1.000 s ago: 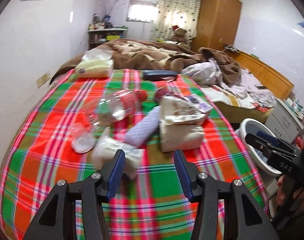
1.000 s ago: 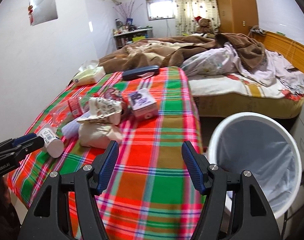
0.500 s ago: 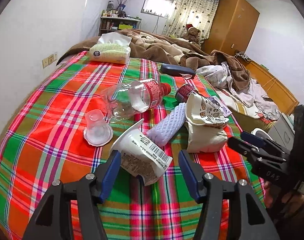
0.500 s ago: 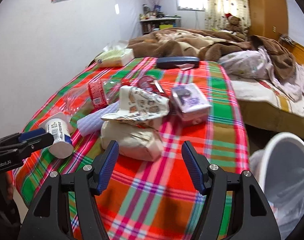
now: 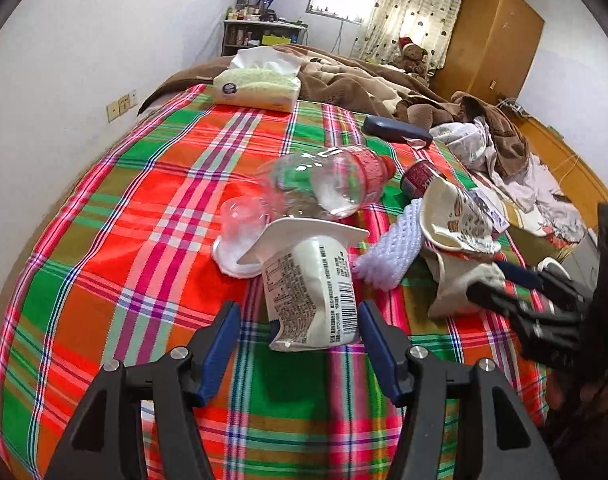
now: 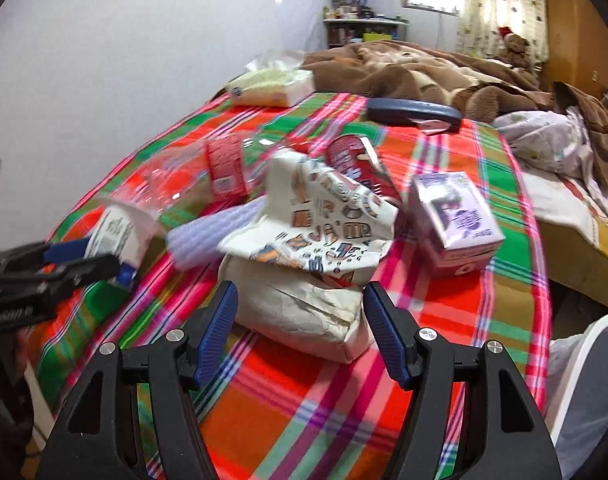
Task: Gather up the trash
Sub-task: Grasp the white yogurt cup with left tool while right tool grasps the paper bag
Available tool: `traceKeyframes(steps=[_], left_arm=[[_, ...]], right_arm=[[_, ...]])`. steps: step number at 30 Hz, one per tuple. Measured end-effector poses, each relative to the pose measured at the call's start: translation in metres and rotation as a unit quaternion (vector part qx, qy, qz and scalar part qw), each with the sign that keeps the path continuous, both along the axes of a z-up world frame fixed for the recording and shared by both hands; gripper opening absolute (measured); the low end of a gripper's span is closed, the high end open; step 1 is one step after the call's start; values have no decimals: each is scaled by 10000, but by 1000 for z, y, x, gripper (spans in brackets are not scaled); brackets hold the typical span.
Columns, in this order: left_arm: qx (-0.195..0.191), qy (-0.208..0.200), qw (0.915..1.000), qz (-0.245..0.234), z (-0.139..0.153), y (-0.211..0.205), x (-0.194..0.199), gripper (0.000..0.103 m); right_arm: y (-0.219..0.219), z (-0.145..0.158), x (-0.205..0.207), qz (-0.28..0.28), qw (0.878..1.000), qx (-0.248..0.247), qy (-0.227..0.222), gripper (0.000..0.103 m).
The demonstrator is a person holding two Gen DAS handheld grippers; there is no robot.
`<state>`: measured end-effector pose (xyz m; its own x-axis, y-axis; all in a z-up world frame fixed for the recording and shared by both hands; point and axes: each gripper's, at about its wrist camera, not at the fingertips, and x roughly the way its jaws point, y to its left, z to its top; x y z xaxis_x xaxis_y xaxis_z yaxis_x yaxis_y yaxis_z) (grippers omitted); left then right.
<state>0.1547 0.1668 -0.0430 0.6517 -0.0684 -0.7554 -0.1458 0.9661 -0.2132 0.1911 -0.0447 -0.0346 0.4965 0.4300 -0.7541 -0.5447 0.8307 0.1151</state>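
Trash lies on a plaid blanket (image 5: 103, 240). My left gripper (image 5: 297, 330) is open, its fingers either side of a white yogurt cup (image 5: 310, 292) lying on its side. Behind the cup lie a clear plastic lid (image 5: 235, 236), a clear bottle with a red label (image 5: 328, 184), a white foam sleeve (image 5: 388, 250) and a crumpled paper bag (image 5: 456, 224). My right gripper (image 6: 299, 330) is open, just in front of the paper bag (image 6: 304, 304) with a printed wrapper (image 6: 324, 228) on top. A purple carton (image 6: 456, 216) and a red can (image 6: 352, 156) lie beside it.
A white trash bin with a liner (image 6: 584, 392) stands at the bed's right edge. A tissue pack (image 5: 259, 88) and a dark case (image 5: 396, 130) lie farther back. Brown blankets and clothes (image 5: 484, 132) cover the far bed. A wall runs along the left.
Both grippers have moved forward toward the trash: the left now brackets the yogurt cup, the right has swung away from the bin and closed in on the paper bag.
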Motion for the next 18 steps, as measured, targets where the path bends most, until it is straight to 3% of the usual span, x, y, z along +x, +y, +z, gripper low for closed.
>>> traceKeyframes(steps=[5,9,14,18], left_arm=[[54,21,10000,-12,0,7,0,61],[15,17,10000,-31,2,12,4,60],[13,63,9998,-167,3,13,12,61],[3,170,9996,-210,-1,13,19,61]], right_arm=[[8,-2,-23,453,9985,-39,302,67],[16,6,-38,649,9970,-423,-57,67],[16,12,-22,409,9991,74,-86,67],[30,-2,-14,488,9988,7,104,67]])
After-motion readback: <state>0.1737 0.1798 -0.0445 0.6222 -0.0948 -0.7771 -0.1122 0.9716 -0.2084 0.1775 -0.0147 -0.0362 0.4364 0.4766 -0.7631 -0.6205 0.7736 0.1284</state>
